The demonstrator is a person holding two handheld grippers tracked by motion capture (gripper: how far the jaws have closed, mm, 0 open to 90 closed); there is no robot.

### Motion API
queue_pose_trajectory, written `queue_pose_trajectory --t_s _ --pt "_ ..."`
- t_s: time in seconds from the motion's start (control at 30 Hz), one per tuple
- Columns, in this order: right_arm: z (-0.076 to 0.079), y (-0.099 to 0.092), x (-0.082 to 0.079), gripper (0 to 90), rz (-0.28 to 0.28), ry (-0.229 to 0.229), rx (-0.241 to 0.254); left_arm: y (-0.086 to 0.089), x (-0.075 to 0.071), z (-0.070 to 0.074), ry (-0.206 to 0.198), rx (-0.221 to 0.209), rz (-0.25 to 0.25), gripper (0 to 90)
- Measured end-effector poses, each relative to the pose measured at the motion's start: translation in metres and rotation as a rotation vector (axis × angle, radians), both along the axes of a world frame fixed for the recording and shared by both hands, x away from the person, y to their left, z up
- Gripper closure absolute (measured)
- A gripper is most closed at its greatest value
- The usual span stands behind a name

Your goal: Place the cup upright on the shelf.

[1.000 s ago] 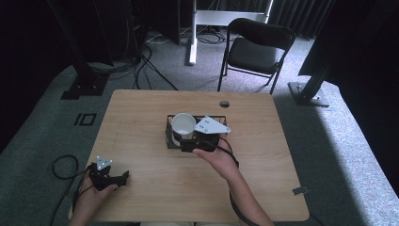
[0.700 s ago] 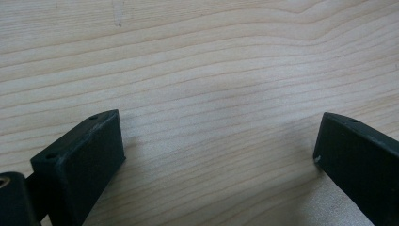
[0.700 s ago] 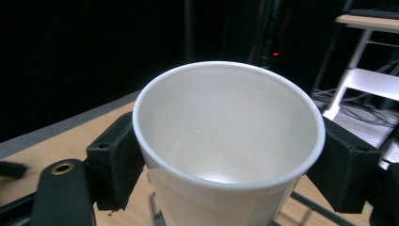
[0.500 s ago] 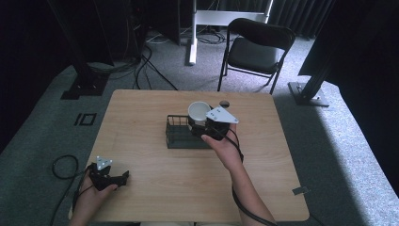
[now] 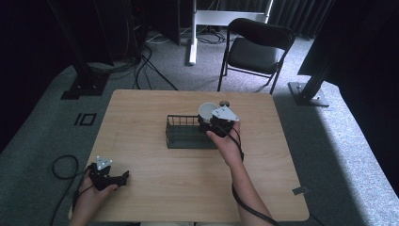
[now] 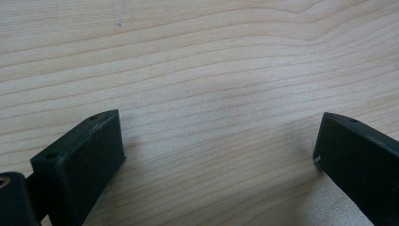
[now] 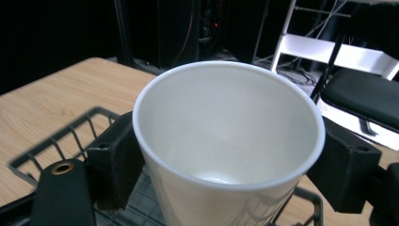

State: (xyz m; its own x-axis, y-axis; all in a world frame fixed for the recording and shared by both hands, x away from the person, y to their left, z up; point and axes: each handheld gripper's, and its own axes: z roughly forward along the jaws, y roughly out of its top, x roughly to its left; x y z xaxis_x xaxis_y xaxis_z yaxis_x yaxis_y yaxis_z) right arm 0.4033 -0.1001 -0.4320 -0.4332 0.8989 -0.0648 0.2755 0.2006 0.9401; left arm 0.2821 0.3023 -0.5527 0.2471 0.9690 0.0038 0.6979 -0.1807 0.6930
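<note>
One white cup (image 7: 226, 146) clamped in right gripper (image 5: 217, 123), lifted from inside the wire basket (image 5: 181, 136) to above its right end; removal underway. Left gripper (image 5: 123, 177) idle, jaws spread.

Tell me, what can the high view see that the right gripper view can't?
The high view alone takes in the left gripper, jaws open, resting on the table near its front left corner. The right gripper view alone looks down inside the white cup, which appears empty. Both show the right gripper clamping that cup over the wire basket, with the folding chair behind.
</note>
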Motion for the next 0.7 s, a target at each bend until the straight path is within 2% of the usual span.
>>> queue_pose_trajectory --t_s 0.3,0.37,0.7 --pt "-0.017 -0.004 0.005 20.0 -0.017 0.033 -0.008 0.000 0.000 0.000 0.000 0.000 0.000 2.6" --pt "-0.019 -0.005 0.006 20.0 -0.014 0.050 0.003 0.000 0.000 0.000 0.000 0.000 0.000 2.6" --pt "-0.033 -0.007 0.009 19.9 -0.015 0.081 -0.020 0.000 0.000 0.000 0.000 0.000 0.000 2.6"
